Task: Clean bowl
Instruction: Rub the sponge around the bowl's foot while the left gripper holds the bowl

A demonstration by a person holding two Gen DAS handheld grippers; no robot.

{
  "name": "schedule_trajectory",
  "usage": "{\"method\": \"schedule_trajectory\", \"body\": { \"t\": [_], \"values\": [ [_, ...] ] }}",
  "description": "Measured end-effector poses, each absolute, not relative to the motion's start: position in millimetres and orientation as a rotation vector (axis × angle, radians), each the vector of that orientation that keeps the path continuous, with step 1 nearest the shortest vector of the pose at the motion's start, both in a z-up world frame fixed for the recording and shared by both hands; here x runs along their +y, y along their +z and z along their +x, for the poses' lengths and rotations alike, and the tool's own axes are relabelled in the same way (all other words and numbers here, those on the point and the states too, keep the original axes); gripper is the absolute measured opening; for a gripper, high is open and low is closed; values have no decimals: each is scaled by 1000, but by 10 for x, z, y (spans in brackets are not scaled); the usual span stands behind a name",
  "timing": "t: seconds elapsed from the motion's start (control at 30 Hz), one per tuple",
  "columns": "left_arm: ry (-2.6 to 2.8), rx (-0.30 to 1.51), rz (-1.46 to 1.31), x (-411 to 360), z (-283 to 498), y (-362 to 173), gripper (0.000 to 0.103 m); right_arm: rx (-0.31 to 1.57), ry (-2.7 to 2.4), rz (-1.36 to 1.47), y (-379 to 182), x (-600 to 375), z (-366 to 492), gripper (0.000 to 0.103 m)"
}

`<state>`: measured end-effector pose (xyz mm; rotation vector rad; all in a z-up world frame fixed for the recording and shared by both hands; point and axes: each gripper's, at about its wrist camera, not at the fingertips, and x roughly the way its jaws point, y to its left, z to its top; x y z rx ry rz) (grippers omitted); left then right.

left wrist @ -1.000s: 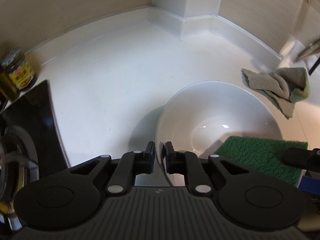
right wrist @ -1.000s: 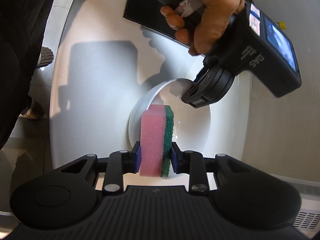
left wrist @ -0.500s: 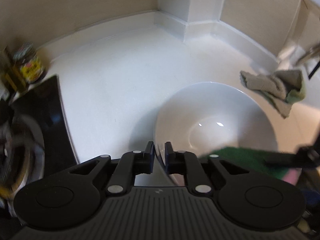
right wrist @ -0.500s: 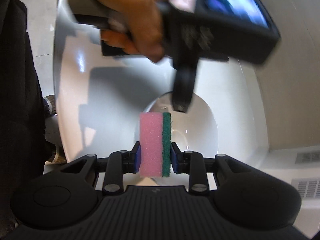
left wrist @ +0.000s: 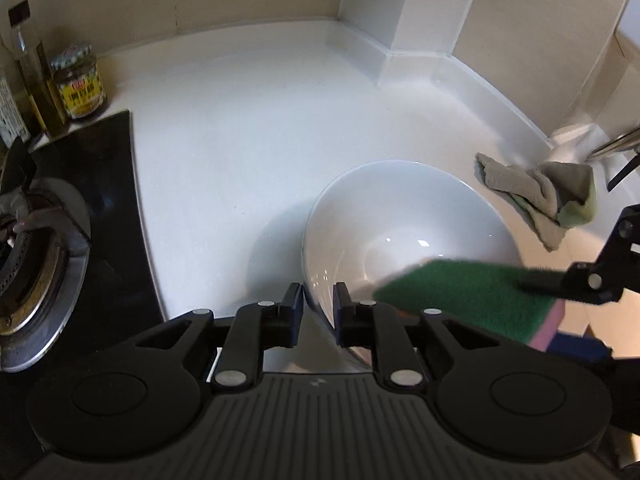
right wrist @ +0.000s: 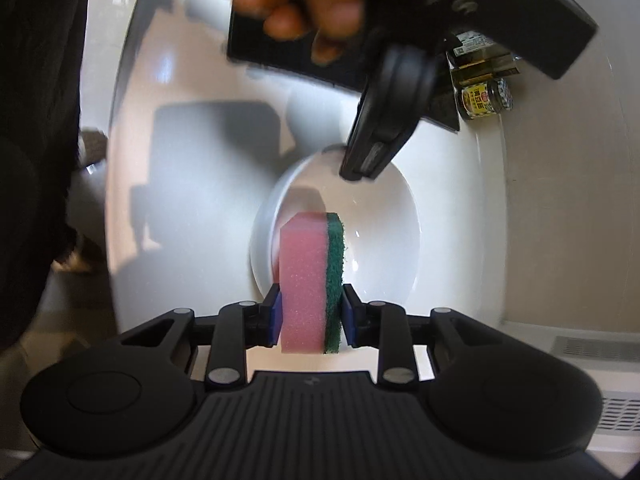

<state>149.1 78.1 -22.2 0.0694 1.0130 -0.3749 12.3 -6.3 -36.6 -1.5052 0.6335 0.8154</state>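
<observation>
1. Left wrist view: left gripper (left wrist: pixel 317 307) sat astride the near rim of the white bowl (left wrist: pixel 404 216); its jaws had just been opening, rim between them w/ a sliver of gap each side, so pads didn't look pressed on.
2. Bowl stood on the white counter (left wrist: pixel 240 128), tilted toward the camera.
3. Green-faced sponge (left wrist: pixel 472 300) reached in over the bowl's right side, carried by the right gripper, whose black finger showed at the frame's right edge.
4. Grey-green cloth (left wrist: pixel 540 200) lay crumpled on the counter beyond the bowl, apart from it.
5. Gas hob (left wrist: pixel 60 232) at left; sauce jar (left wrist: pixel 80 84) & oil bottle (left wrist: pixel 34 76) behind it by the wall.
6. Right wrist view: right gripper (right wrist: pixel 309 312) was clamped on the sponge (right wrist: pixel 308 280), pink foam left, green scourer right, standing upright btwn the pads.
7. Sponge's tip hung over the bowl (right wrist: pixel 384 240); contact w/ the inside can't be told.
8. Person's hand (right wrist: pixel 320 4) held the left gripper (right wrist: pixel 362 170), blurred, its tips at the bowl's far rim.
</observation>
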Motion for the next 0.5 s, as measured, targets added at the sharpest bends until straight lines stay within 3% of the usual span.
{"method": "schedule_trajectory", "body": {
  "t": [0.1,0.4,0.43,0.5],
  "values": [
    [-380,999,145,698,1635,-226,8,608,855,-1520,-328,0,53,26],
    [-381,993,77,749,1785,-186,11,581,790,-1620,-434,-55,102,26],
    [-372,990,71,770,1729,-177,18,587,786,-1602,-425,-51,115,26],
    [-343,972,56,814,1537,-156,20,604,779,-1561,-380,-44,146,26]
  ]
}}
